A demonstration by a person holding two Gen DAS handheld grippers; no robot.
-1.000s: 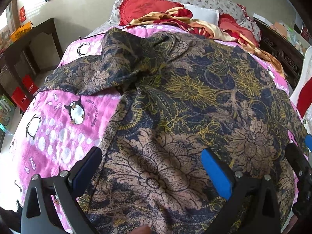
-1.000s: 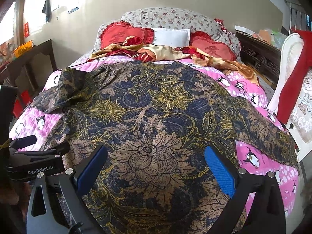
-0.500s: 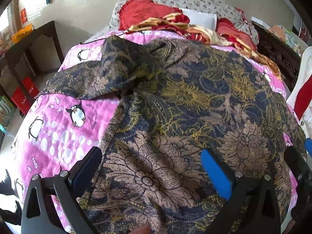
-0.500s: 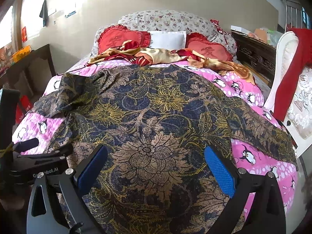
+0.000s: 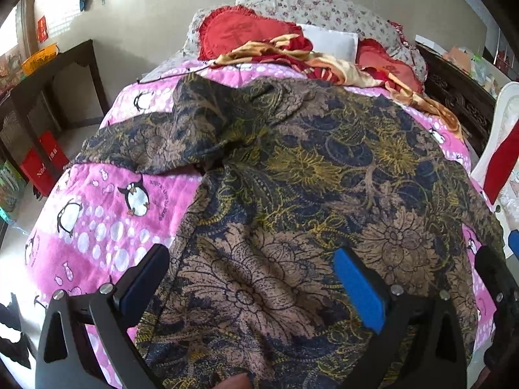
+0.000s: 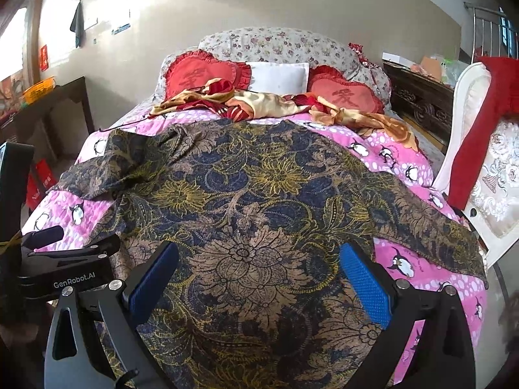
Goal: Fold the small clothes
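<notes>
Presently, left wrist view: left claw (image 5: 251, 283) spread wide, pinching nothing; the floral garment (image 5: 308, 194) lies flat on the bed (image 5: 97, 227) directly beneath and ahead of it, one sleeve reaching forward-left. Right wrist view: right claw (image 6: 259, 274) likewise spread, garment under and beyond it, left claw just beside.

Pink penguin-print bed (image 6: 402, 165) under floral garment (image 6: 259, 214), pillows (image 6: 279, 43), perhaps satin cloth (image 6: 259, 103).

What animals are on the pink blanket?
Black-and-white penguins on the pink blanket, clearest in the left wrist view.
</notes>
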